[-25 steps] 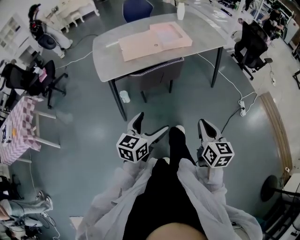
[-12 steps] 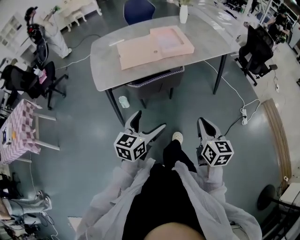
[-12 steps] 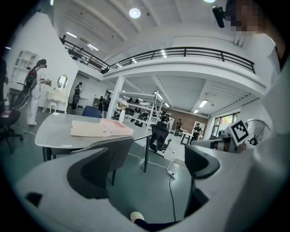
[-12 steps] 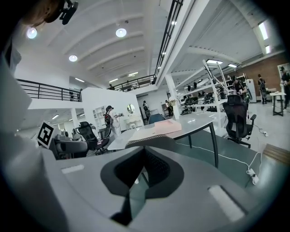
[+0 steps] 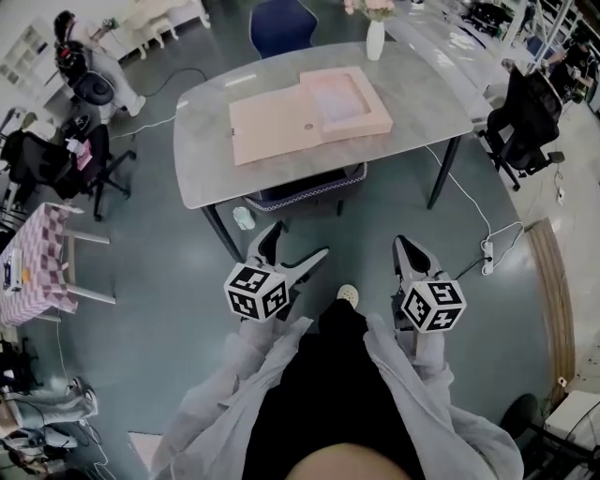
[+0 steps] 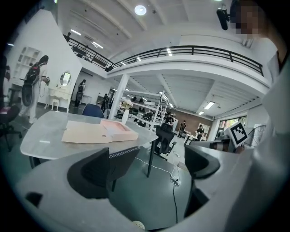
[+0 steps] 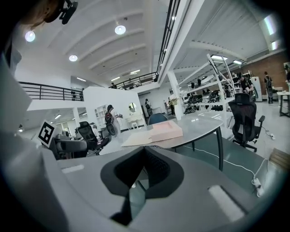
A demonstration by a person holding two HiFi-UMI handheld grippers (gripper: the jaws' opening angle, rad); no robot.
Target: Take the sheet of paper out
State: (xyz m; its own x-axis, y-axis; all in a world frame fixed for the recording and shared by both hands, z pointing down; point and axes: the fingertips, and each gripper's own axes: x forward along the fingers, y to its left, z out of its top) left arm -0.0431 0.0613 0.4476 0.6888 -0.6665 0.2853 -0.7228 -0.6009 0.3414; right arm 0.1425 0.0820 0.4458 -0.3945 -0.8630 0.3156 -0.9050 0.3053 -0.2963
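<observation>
Table: grey rounded-corner tabletop on dark legs (image 5: pixel 206 159), ahead of the person and well apart from both grippers.
Box: flat pale-peach cardboard box (image 5: pixel 272 127) on the middle of the table, opened out; lid flap flat to the left, shallow tray (image 5: pixel 361 129) to the right.
Sheet of paper: pale pink layer (image 5: pixel 339 98) lying inside the tray, seen only in the head view; cannot be told apart from the tray's floor.
Gripper views of the box: low and nearly edge-on (image 6: pixel 99 131) (image 7: pixel 156 131), the tray's inside hidden in both.
Left gripper: short of the table's near edge (image 5: pixel 300 242), over the floor; jaws spread wide (image 6: pixel 145 165), only floor and the table's legs between them.
Right gripper: also short of the table's near edge (image 5: pixel 405 246); jaws pressed together, pads meeting (image 7: pixel 141 174), nothing held.
Marker cubes: right gripper's cube (image 6: pixel 239 132) caught in the left gripper view, left gripper's cube (image 7: pixel 45 132) in the right gripper view.
Vase: white vase of flowers (image 5: pixel 375 39) at the table's far edge.
Chairs: dark chair with patterned trim (image 5: pixel 305 183) tucked under the table's near side; blue chair (image 5: pixel 279 21) beyond the far side.
Floor: white power strip (image 5: pixel 487 253) to the right of the table.
</observation>
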